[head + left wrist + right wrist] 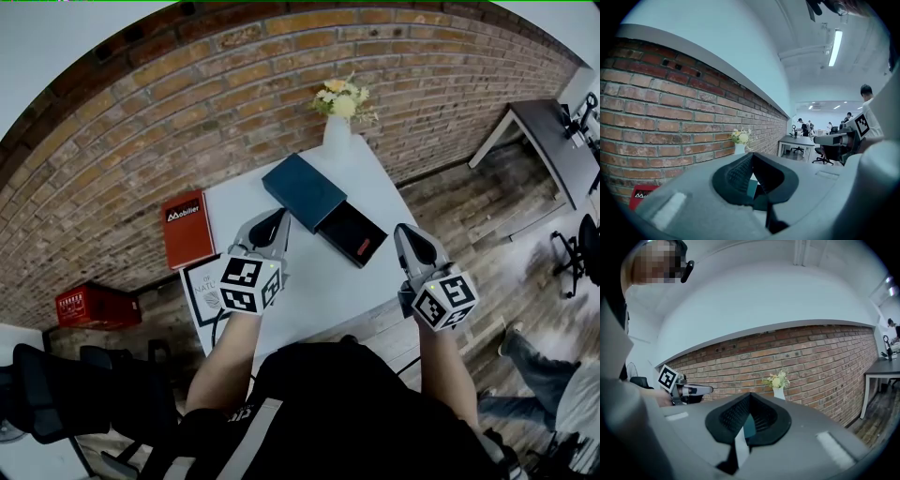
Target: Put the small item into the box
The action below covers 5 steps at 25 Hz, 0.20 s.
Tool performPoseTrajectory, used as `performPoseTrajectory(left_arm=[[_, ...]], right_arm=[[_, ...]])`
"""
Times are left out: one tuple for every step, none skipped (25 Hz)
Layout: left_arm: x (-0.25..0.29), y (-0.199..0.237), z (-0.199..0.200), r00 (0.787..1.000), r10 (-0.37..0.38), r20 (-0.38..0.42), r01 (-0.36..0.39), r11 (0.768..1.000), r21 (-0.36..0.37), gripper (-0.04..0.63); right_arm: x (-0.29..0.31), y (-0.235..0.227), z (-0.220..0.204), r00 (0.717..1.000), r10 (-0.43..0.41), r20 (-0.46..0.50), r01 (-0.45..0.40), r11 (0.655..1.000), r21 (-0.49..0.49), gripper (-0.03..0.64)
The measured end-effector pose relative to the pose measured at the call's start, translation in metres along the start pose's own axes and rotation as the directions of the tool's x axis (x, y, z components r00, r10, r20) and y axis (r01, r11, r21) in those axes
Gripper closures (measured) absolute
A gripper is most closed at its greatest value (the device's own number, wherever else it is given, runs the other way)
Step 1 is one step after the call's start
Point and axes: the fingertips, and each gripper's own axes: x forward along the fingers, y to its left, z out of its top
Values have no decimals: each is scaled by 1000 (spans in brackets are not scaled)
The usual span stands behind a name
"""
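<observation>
Head view: a dark blue box [302, 189] lies on the white table [314, 286]. Its black tray [347, 228] is slid out, and a small red item [365, 247] lies at the tray's near end. The left gripper [278, 221] hovers just left of the box. The right gripper [405, 232] is at the table's right edge, near the tray. A vase of flowers [337, 127] stands behind the box.

Left gripper view: jaw tips together, nothing clamped.

Right gripper view: jaw tips together, empty.

You had a flat red rectangular book [187, 230] whose white lettering seemingly read "Mobilier"; the print on the black-edged white card [200, 292] was too small to read.
</observation>
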Motion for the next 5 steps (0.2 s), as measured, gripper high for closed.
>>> performPoseTrajectory(left_arm=[[-1,0,0,1000,-1,0,1,1000,0,588],[-1,0,0,1000,-2,-1,2,1000,0,588],[-2,1,-1,1000,-3,-2,3,1000,0,588],[-3,1,-2,1000,-2,-4,2,1000,0,588],[-4,2,-2,1000,-2,-5,2,1000,1,588]], right_arm=[[0,1,0,1000,0,0,0,1000,0,618],[0,2,0,1000,-1,0,1,1000,0,618],[0,3,-1,1000,-1,0,1,1000,0,618],[-1,4,-1,1000,-2,1,2,1000,1,618],[-1,5,-1,1000,-2,1,2,1000,2,618]])
